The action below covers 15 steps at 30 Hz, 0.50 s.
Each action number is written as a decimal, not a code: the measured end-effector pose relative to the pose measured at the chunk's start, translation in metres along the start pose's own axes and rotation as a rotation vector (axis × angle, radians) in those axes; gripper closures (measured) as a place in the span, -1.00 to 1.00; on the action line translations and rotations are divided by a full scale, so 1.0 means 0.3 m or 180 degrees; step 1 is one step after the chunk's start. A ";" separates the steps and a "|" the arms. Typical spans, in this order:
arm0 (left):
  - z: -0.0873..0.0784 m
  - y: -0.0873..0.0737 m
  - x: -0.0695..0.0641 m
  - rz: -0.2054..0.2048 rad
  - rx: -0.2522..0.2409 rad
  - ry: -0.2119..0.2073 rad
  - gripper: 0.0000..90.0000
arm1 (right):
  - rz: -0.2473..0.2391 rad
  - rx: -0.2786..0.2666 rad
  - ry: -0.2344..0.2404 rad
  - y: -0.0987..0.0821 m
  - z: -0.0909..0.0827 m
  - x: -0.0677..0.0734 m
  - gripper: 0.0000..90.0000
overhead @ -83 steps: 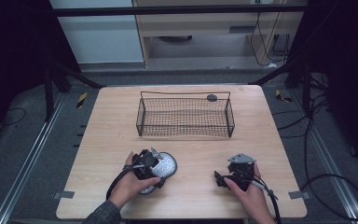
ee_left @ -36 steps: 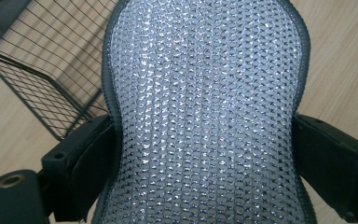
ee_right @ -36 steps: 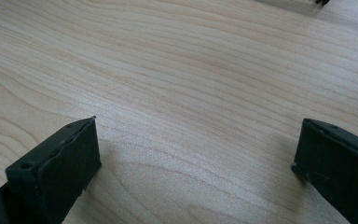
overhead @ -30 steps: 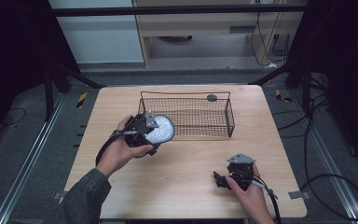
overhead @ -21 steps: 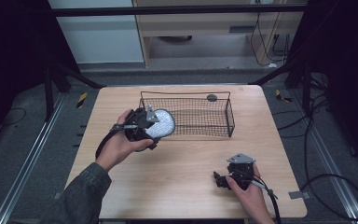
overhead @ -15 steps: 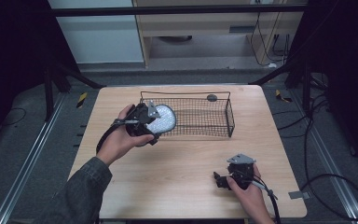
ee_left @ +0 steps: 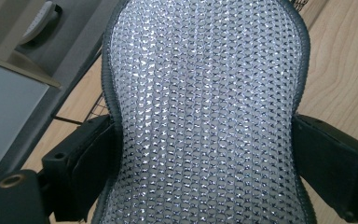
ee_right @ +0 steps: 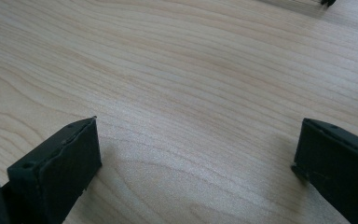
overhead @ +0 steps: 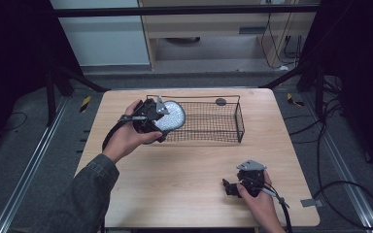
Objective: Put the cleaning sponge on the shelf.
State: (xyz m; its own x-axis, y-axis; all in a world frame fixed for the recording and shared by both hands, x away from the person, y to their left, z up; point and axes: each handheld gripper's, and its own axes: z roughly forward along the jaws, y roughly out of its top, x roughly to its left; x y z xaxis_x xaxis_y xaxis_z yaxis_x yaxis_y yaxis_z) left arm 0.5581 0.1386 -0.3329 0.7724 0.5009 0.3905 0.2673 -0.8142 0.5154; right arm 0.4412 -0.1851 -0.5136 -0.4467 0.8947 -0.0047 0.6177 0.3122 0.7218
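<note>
The left gripper [overhead: 159, 118] is clamped on a silvery mesh pad [overhead: 171, 115], one jaw on each of its long edges, and holds it in the air over the left end of the wire basket [overhead: 226, 138] that stands toward the far edge of the tabletop [overhead: 175, 184]. In the left gripper view the pad [ee_left: 205, 112] runs straight out along the jaws, its long axis pointing away from the hand, pinched in a little where the jaws press it. From the high view that axis heads across the basket's left rim toward its inside, so the open basket lies just ahead of and below the pad; I would judge that a short push forward and a lowering is all that separates it from the basket floor. The right gripper [overhead: 238, 183] rests near the front right corner of the tabletop, jaws spread wide with bare wood [ee_right: 191, 93] between them, well apart from the basket. The left hand is clearly the nearer one.
</note>
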 end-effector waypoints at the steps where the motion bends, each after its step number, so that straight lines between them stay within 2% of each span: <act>1: -0.002 0.002 0.004 0.0025 0.0005 0.0006 -0.81 | -0.0002 0.0000 -0.0001 0.000 0.000 0.000 -0.99; 4: -0.003 0.007 0.010 0.0040 0.0007 0.0022 -0.81 | 0.0001 -0.0002 -0.0003 0.000 0.000 0.000 -0.99; 8: 0.007 0.018 0.024 0.0158 0.0050 0.0058 -0.81 | 0.0006 -0.0003 0.0001 0.000 0.000 0.001 -0.99; 15: 0.024 0.043 0.063 0.0184 0.0060 0.0117 -0.81 | 0.0010 -0.0002 0.0002 0.000 0.000 0.001 -0.99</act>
State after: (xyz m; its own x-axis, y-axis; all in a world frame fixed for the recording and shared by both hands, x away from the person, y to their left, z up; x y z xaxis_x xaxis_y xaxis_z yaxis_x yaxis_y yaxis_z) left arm 0.5801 0.1355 -0.3243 0.7653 0.4631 0.4471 0.2342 -0.8472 0.4768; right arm 0.4411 -0.1847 -0.5136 -0.4453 0.8954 -0.0020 0.6185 0.3092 0.7224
